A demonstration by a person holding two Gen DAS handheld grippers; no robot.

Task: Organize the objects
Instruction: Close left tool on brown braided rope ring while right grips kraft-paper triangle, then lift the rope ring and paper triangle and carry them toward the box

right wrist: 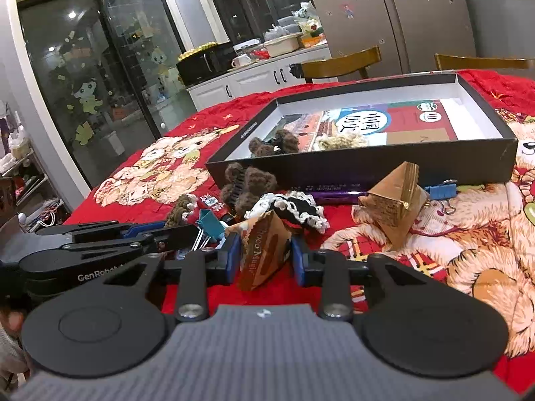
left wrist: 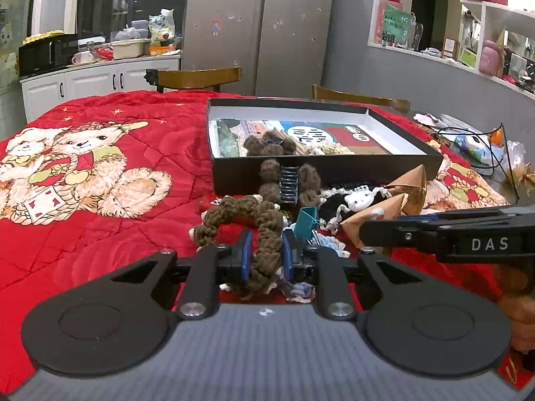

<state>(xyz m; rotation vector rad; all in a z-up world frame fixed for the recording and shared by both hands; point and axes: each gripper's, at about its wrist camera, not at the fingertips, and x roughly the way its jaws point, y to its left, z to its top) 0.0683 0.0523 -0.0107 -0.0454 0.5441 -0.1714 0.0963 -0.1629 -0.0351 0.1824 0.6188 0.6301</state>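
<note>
Pinching a brown knitted scrunchie ring point(left wrist: 254, 234) between its blue pads, the left gripper point(left wrist: 266, 257) is nearly closed around one side of the loop, which stands on edge with its ring stretching away to the left over the red teddy-bear-print quilt point(left wrist: 100, 207). The right gripper point(right wrist: 265, 257) clamps a brown paper triangular snack packet point(right wrist: 262, 254) (lettering running down its length), its long axis tilted, tip toward the camera. Just ahead lie a teal binder clip point(left wrist: 307, 219), a black-and-white lace scrunchie point(right wrist: 294, 210) and a second brown paper pyramid packet point(right wrist: 394, 204). Beyond them sits a shallow black cardboard box point(left wrist: 334, 170), holding a brown woolly hair clip point(left wrist: 267, 145). Wooden chairs point(left wrist: 197, 78) and a silver double-door fridge point(left wrist: 260, 30) stand behind.
</note>
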